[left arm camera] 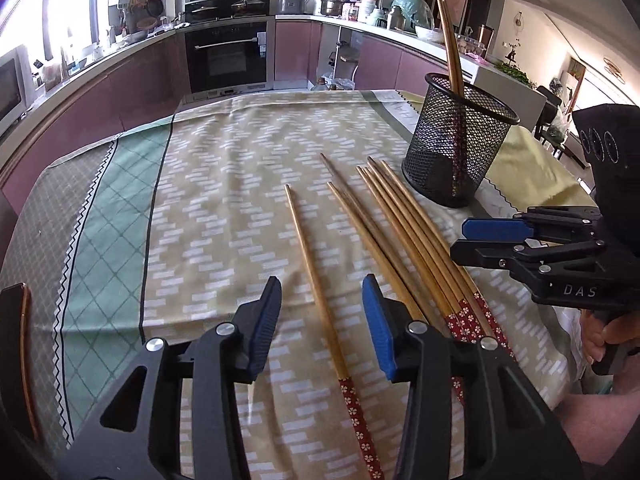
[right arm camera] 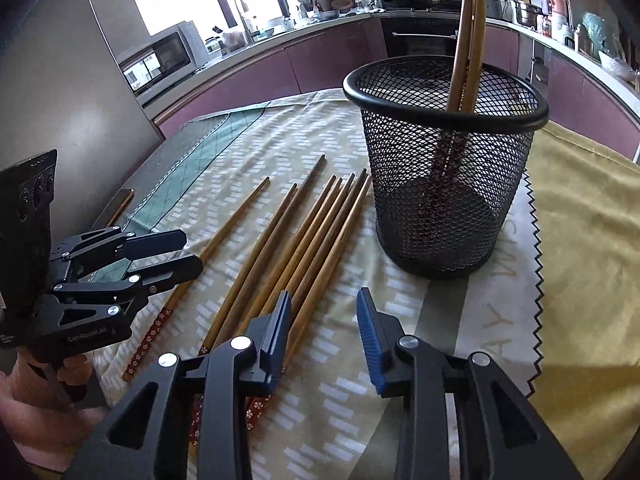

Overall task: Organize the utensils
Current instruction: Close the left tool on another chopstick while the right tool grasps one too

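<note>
Several wooden chopsticks with red flowered ends lie on the tablecloth. One lone chopstick [left arm camera: 316, 292] lies between my left gripper's open fingers; a bundle [left arm camera: 404, 232] lies to its right. A black mesh holder [left arm camera: 460, 140] stands upright at the back right with two chopsticks [left arm camera: 452, 52] in it. My left gripper [left arm camera: 320, 324] is open and empty, low over the lone chopstick. My right gripper [right arm camera: 324, 340] is open and empty, just right of the bundle [right arm camera: 304, 248] and in front of the holder [right arm camera: 444, 164]. The right gripper also shows in the left view [left arm camera: 464, 238], the left gripper in the right view [right arm camera: 188, 252].
The patterned tablecloth [left arm camera: 224, 184] covers the table; a yellow cloth [right arm camera: 584, 240] lies under and right of the holder. A dark phone-like object [left arm camera: 20, 344] lies at the left table edge. Kitchen counters and an oven [left arm camera: 228, 56] stand beyond the table.
</note>
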Motion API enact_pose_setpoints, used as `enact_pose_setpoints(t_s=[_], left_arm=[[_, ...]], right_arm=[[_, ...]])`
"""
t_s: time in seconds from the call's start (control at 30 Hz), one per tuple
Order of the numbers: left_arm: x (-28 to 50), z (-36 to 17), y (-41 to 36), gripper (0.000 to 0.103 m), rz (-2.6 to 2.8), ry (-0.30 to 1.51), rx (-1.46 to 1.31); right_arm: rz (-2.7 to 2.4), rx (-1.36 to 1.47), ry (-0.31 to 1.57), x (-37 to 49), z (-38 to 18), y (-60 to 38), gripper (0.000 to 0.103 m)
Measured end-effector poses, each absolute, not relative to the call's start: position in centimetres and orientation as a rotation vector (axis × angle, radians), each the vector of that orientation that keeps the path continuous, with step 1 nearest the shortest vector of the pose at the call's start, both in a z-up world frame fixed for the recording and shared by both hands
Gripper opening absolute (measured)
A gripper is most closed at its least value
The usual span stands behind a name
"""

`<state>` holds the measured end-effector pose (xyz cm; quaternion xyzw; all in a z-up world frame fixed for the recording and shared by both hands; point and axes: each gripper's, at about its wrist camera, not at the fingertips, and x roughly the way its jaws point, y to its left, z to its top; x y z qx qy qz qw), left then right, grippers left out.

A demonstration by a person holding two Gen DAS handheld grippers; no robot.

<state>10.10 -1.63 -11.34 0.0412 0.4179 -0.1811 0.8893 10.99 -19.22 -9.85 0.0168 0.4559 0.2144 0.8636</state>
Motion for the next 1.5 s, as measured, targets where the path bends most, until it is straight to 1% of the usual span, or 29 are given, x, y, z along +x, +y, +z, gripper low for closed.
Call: enact_pose_setpoints(t_s=[0.13,0.3,0.67,0.8,0.97,1.13,1.17,1.27,1.33,1.37,1.5], left_arm=[[10.4,-11.7,-1.6,0.038,-0.372,0.889,0.083],[10.6,-12.2,-1.6,0.033,-0.369,0.908,0.085],[11.2,-12.2,-1.9,0.032,-0.363,0.917,0.093],[11.4,-12.2,-1.9,0.031,-0.368,0.922,0.086],[11.9,-12.2,-1.9,0.031,-0.368,0.926,0.085],[12.5,-12.3,-2.1,0.026,-0.357,0.929,0.091],[12.7,-12.3,-2.1,0.024,-0.355,0.930,0.091],[13.1,-12.3,-2.1,0.018,-0.348,0.936,0.079],[13.4,-12.3,-1.9,0.015,-0.342,0.940,0.061],[13.5,-12.3,-1.8,0.011,-0.338,0.944,0.049],[13.5,-12.3,-1.6,0.009,-0.325,0.953,0.007]], right_arm=[[0.431,0.014,0.955,11.0,-10.0,-19.2,0.031],[0.416,-0.022,0.961,10.8,-9.8,-18.9,0.031],[0.382,-0.048,0.975,11.7,-9.7,-18.1,0.030],[0.360,-0.073,0.987,11.8,-10.1,-18.0,0.026],[0.349,-0.101,0.977,12.0,-10.1,-17.5,0.026],[0.343,-0.082,0.974,12.6,-10.2,-17.4,0.018],[0.343,-0.078,0.974,12.7,-10.2,-17.4,0.018],[0.348,-0.060,0.974,12.9,-10.2,-17.5,0.011],[0.350,-0.033,0.975,12.9,-10.2,-17.8,0.008],[0.350,-0.017,0.974,12.9,-10.2,-18.2,0.008],[0.353,0.030,0.968,12.8,-10.2,-19.0,0.006]])
